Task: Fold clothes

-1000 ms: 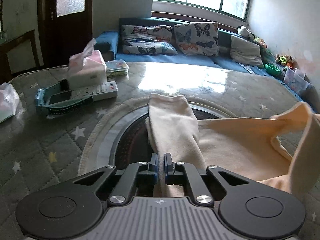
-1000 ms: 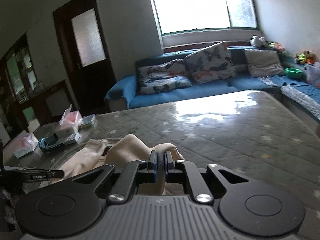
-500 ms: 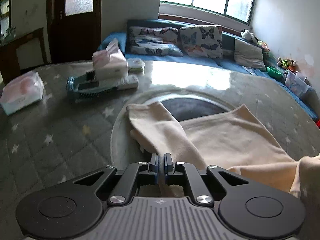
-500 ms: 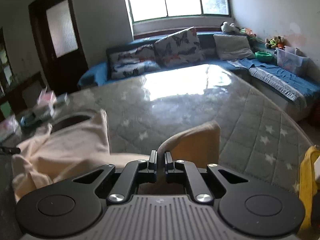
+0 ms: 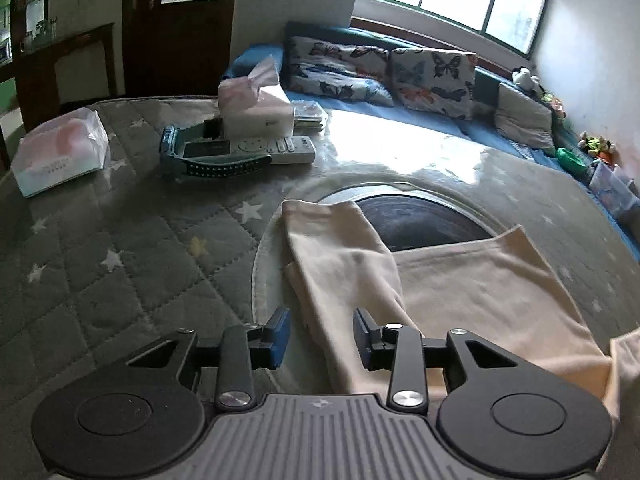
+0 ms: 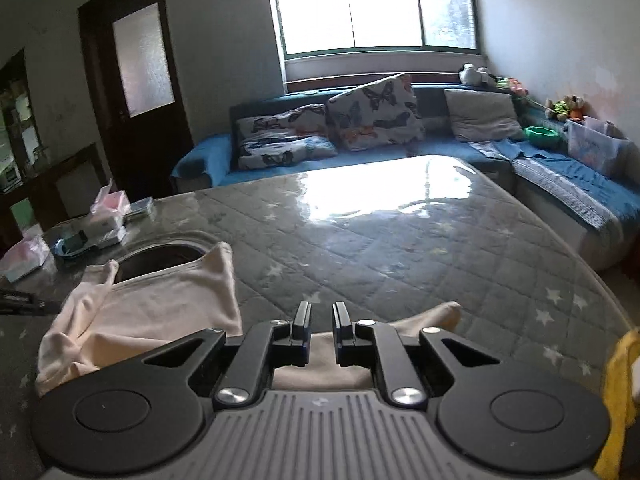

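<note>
Lying under your jaws: the cream garment is spread on the quilted tabletop, partly over a dark round inset.
Left jaws: your left gripper is opening; the pads stand well apart, and a folded cream sleeve runs up between them without either pad pressing it.
Right jaws: your right gripper is just starting to open, with a narrow gap showing; cream cloth lies below and behind the pads, and nothing is pinched between them.
Left view only: a tissue box, a remote, a blue brush and a wrapped pack sit close on the far left of the tabletop.
Right view only: something yellow at the right edge, and the garment's far corner lying on the tabletop just past your pads.
Since a second ago: both jaws were clamped on the cloth, with the right end lifted off the tabletop; now both have let go and the garment lies flat.
</note>
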{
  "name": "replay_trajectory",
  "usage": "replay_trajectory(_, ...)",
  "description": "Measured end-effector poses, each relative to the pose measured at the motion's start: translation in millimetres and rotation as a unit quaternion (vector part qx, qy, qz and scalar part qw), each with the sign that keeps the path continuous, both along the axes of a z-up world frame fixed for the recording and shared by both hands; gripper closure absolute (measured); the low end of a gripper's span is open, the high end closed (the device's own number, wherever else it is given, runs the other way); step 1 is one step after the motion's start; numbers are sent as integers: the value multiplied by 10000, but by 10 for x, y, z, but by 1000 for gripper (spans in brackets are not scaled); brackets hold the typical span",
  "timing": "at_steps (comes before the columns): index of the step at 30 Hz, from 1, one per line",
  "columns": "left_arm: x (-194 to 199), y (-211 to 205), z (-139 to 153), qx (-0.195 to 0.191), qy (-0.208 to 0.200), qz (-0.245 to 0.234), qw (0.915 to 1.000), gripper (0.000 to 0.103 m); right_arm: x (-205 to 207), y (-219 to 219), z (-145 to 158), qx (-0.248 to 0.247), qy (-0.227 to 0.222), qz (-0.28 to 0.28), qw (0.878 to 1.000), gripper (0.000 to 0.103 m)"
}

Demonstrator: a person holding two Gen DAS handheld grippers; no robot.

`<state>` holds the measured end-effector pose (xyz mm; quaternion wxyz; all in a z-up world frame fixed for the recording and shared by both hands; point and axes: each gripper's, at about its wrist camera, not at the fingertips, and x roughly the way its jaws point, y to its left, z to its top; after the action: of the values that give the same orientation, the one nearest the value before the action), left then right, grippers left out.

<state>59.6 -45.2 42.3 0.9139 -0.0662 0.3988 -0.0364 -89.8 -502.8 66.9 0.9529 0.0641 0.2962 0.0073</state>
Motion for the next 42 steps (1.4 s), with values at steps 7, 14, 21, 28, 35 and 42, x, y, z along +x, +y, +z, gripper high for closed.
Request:
replay_trajectory(7, 339, -35, -170, 89, 51, 115, 9999, 67, 367, 256, -88, -92, 217, 435, 9988, 92)
replay_trajectory(14, 595, -10, -192, 56, -26, 248, 9997, 67, 833, 545, -198, -105, 406, 853, 9955, 87)
replay_trajectory(21, 722, -29, -227, 42, -81, 275, 9996, 98, 1290, 800, -358, -56, 616, 1230, 9905, 87)
replay_trajectory(28, 448, 70, 64, -137, -597, 343, 9975, 99, 1725, 962, -514, -148, 762, 1320, 9882, 84)
replay_trajectory(35, 61, 256, 401, -163, -1044, 392, 9936, 100, 2001, 1117, -674, -159, 819, 1395, 9867, 69)
replay_trajectory(42, -506, 738, 499, -184, -1052, 910, 9901, 100, 2139, 1162, -680, -174, 755, 1293, 9886, 99)
